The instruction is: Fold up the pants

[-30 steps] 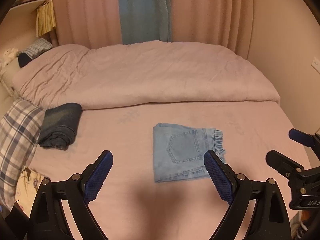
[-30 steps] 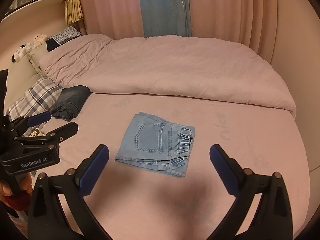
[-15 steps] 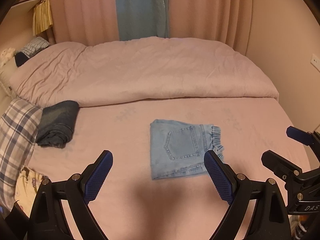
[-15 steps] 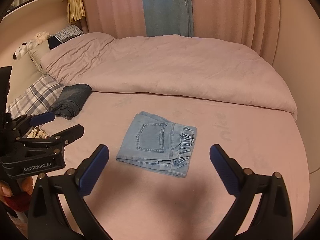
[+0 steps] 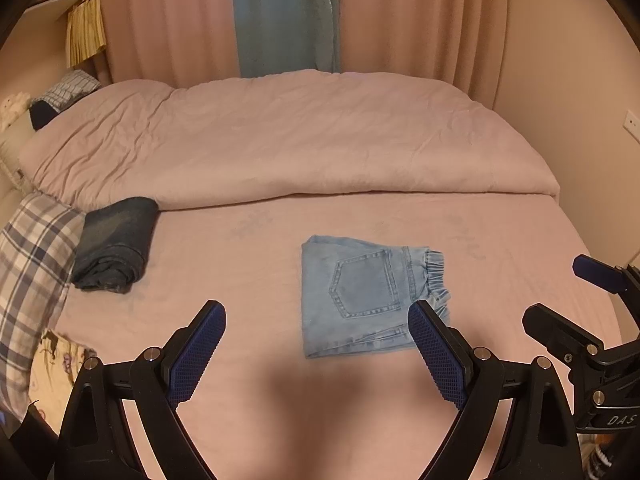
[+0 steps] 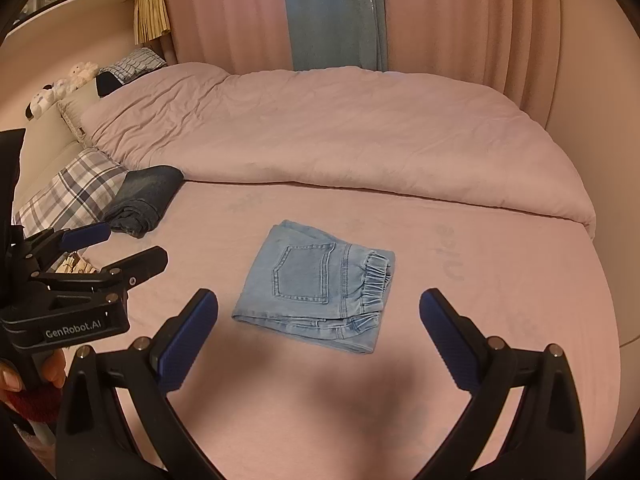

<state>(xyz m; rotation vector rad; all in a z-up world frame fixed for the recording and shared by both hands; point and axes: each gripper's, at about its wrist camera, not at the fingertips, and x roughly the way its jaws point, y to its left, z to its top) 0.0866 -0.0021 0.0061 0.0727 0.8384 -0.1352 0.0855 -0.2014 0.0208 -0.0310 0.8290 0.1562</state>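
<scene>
Both the left gripper [image 5: 316, 344] and right gripper [image 6: 318, 334] gape empty above bare sheet [image 5: 248, 264] bordering the folded pants [image 5: 368, 296].

Both tools are showing the same build: the left gripper [image 5: 316, 338] and the right gripper [image 6: 318, 326] are wearing black plastic frames with curved arms, silver screw heads at the joints, and blue ribbed pads [image 5: 438, 354] lining the fingers. Beside the folded jeans [image 6: 316, 286], the left gripper's body is carrying white "GenRobot.AI" lettering. A hand [image 6: 16, 380] under it is showing a dark red knitted cuff [image 6: 34, 400].
</scene>
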